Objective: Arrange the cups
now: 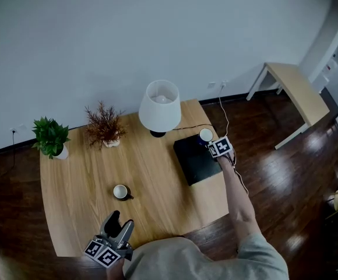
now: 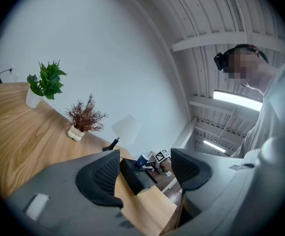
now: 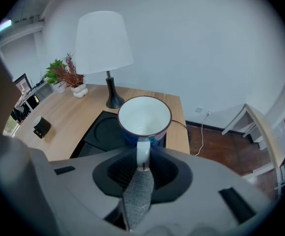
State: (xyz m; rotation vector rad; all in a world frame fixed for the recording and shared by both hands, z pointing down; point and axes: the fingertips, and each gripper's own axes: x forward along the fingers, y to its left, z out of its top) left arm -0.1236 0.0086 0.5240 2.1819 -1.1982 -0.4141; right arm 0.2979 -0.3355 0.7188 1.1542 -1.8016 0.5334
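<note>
1. Head view:
   - Shows a wooden table (image 1: 81, 179) with a green plant (image 1: 51, 137) at the far left corner, then a dried plant (image 1: 104, 126) and a white lamp (image 1: 159, 107) along the far edge.
   - Black tray (image 1: 197, 159) by the right edge, just in front of the lamp.
   - Right gripper (image 1: 210, 140) reaching in over the right edge, clamped on a blue cup (image 1: 206, 135) at the tray's far right corner.
   - Dark cup (image 1: 121, 192) upright near the middle of the table, toward the near edge, well apart from the tray.
   - Left gripper (image 1: 116, 221) at the near edge, in front of the dark cup and not touching it.
   - Pale side table (image 1: 297, 89) well off to the right on the floor.

2. Left gripper view:
   - Looks level across the table with both fingers apart and nothing between them.
   - Through the gap, far off: the black tray (image 2: 136, 175) and the blue cup (image 2: 142, 160).
   - Further left, the lamp (image 2: 125, 129), the dried plant (image 2: 85, 118) and the green plant (image 2: 46, 82).

3. Right gripper view:
   - Fingers pressed together on the white handle of the blue cup (image 3: 145, 119), mouth up, white inside.
   - Black tray (image 3: 100, 132) directly beneath; cannot tell whether the cup touches it.
   - Dark cup (image 3: 42, 126) far off to the left.
</note>
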